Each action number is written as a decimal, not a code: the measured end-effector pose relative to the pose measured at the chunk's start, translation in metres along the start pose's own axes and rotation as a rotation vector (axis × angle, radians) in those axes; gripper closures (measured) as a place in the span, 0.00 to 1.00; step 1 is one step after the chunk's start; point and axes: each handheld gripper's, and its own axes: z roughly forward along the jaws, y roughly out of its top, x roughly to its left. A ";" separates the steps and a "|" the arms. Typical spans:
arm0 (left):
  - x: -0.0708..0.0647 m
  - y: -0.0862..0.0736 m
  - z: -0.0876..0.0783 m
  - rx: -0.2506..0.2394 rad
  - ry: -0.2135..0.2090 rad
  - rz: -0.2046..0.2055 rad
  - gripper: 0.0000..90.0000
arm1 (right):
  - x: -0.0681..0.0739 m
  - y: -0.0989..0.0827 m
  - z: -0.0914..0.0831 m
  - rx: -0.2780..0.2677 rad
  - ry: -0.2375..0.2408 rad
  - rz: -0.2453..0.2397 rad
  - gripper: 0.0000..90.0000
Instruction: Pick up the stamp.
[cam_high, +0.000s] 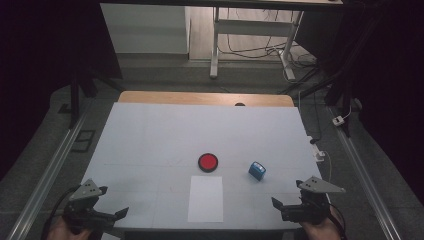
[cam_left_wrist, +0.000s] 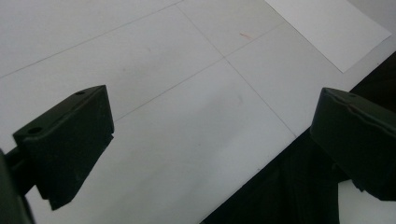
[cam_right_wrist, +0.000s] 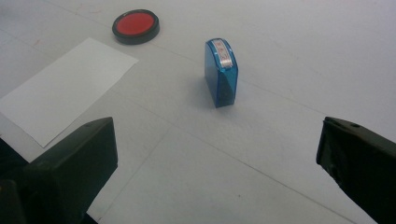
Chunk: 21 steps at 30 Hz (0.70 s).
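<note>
We hold both grippers at the near edge of the worktop (cam_high: 150, 130), and nothing is grasped yet. The right gripper (cam_right_wrist: 217, 154) has its fingers wide apart and empty, and it faces the blue stamp (cam_right_wrist: 221, 72), which stands upright a little ahead of it. In the high view the stamp (cam_high: 257, 171) is right of the red ink pad (cam_high: 207, 162) and far right of the paper (cam_high: 206, 198), apart from both. The left gripper (cam_left_wrist: 210, 144) is also wide open and empty, over bare worktop at the near left corner, well apart from the stamp.

We judge that the stamp is narrow and tall, so it can tip over if one finger touches it before the other. If we close on its rounded top, it may slip out. A careless approach can also push it toward the pad.

The label on the stamp top is too small to read. We cannot see its printing face. The hands are cut off at the bottom of the high view, and the room around is dark.
</note>
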 end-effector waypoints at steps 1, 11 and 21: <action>0.000 0.000 0.000 -0.007 -0.003 -0.002 0.00 | 0.000 0.000 0.000 -0.001 0.001 -0.003 0.00; -0.001 -0.002 -0.002 -0.022 -0.014 -0.006 0.00 | 0.002 0.005 0.010 0.000 0.039 -0.039 0.00; -0.001 -0.002 -0.002 -0.022 -0.015 -0.018 0.00 | 0.006 0.011 0.019 0.009 0.071 -0.067 0.00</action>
